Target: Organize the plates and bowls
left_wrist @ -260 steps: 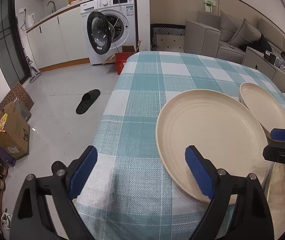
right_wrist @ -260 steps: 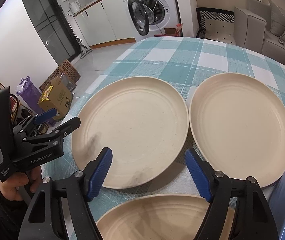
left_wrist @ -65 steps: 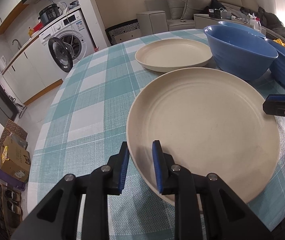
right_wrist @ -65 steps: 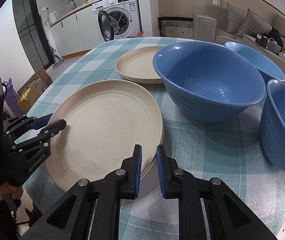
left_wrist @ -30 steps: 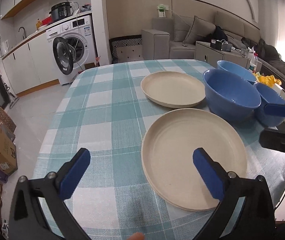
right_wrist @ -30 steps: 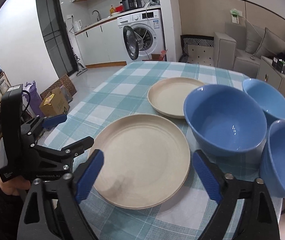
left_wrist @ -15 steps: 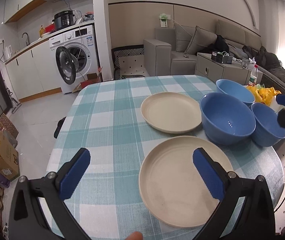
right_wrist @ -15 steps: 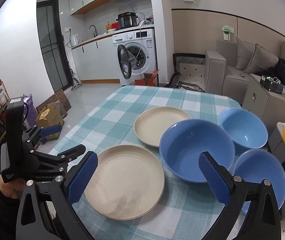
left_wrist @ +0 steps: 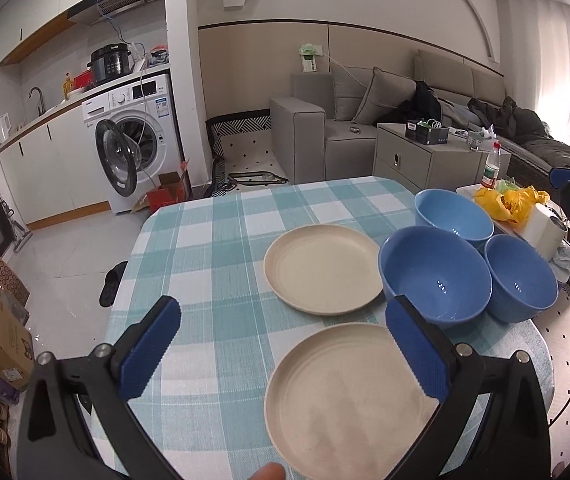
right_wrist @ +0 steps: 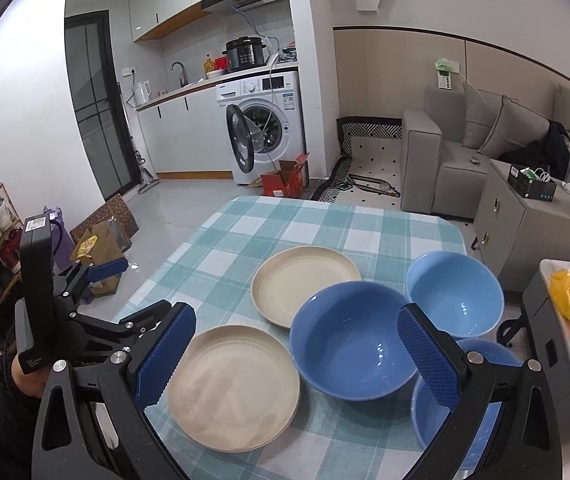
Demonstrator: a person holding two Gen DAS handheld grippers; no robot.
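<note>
Overhead, both grippers hang high above a round table (left_wrist: 221,232) in a teal-and-white checked cloth; nothing is held; the left gripper (left_wrist: 285,350) and right gripper (right_wrist: 299,350) each have blue-padded jaws spread wide, probably raised to survey the layout; three glossy blue bowls cluster at the right edge, the largest bowl (right_wrist: 351,344) nearest the centre; two cream round plates lie apart, the near plate (left_wrist: 345,396) seemingly a stack, the far plate (left_wrist: 323,268) not yet gathered.
</note>
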